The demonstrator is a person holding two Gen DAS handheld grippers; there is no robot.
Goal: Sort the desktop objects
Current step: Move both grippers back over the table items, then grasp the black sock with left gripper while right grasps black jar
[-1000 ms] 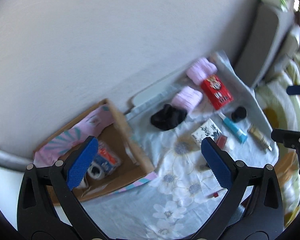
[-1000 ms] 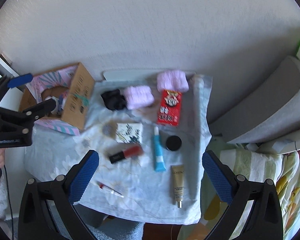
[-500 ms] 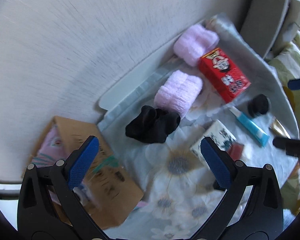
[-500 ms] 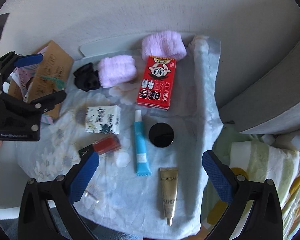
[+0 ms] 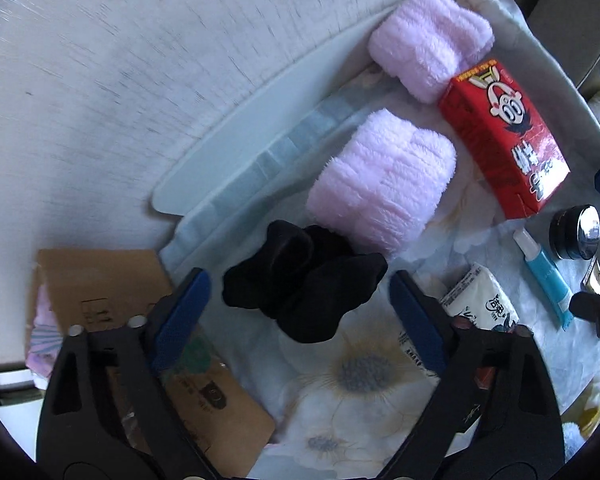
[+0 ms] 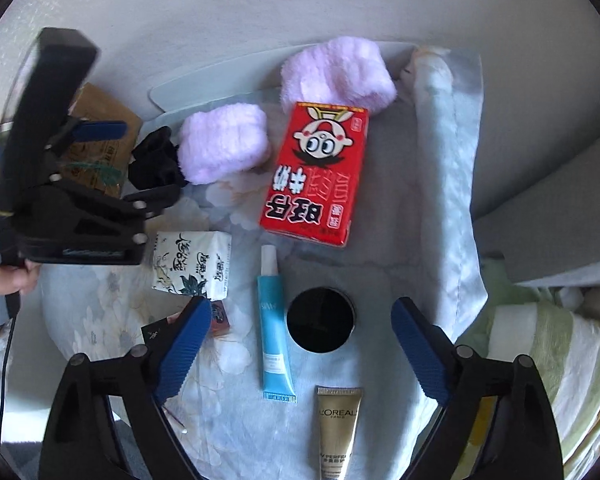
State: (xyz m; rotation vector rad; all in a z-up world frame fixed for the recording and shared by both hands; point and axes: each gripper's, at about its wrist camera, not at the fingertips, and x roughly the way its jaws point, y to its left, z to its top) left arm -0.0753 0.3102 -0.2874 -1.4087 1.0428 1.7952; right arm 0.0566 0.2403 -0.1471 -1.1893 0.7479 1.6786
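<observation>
A crumpled black cloth (image 5: 300,284) lies on the flowered tablecloth (image 5: 356,368). My left gripper (image 5: 300,314) points down over it, one blue pad on each side. Its jaws are closing and the pads are still apart from the cloth. In the right wrist view my right gripper (image 6: 302,346) hangs over a round black jar (image 6: 320,320) and a blue tube (image 6: 274,332). Both lie between its closing jaws, untouched. The left gripper (image 6: 151,160) also shows there, at the black cloth (image 6: 156,164).
Two pink fluffy rolls (image 6: 224,142) (image 6: 338,74), a red carton (image 6: 316,172), a tissue pack (image 6: 192,262), a gold tube (image 6: 338,424) and a red lipstick (image 6: 220,314) lie on the cloth. A cardboard box (image 5: 100,292) stands at the left, the wall behind, bedding (image 6: 540,344) to the right.
Both grippers have come down closer to the table, so the objects look larger. The left one shifted from the cardboard box to the black cloth. Both pairs of jaws have narrowed.
</observation>
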